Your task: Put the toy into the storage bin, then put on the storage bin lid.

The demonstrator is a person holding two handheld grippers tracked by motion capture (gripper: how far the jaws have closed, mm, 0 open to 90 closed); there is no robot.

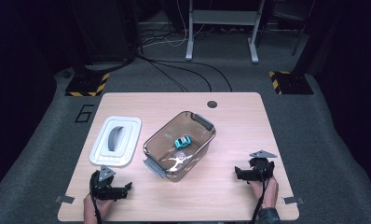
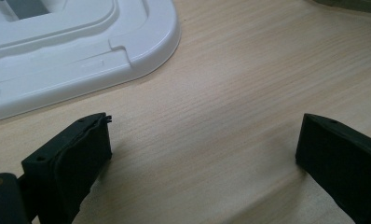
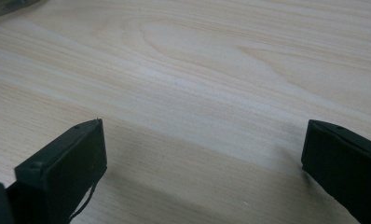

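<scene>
Black jaws stand wide apart and empty on both tools, resting low at the near edge of a pale wood table. The left gripper, held by a hand at the near left corner, points toward the table's middle; in the left gripper view a corner of the white lid lies just beyond its jaws, apart from them. The right gripper, held at the near right corner, faces bare wood, and grips nothing.

At the table's centre sits a clear brownish box with grey latches at two ends, set at an angle and uncovered. A small turquoise toy car rests inside on its floor. The lid lies flat to the box's left, near but not touching it.

Judging by this layout, the car is already in the box, and what remains is to lift the lid, seat it on the box and close the latches.

Beyond the far edge, grey carpet carries black cables, hazard-striped stand feet and a metal frame in a dark room.
</scene>
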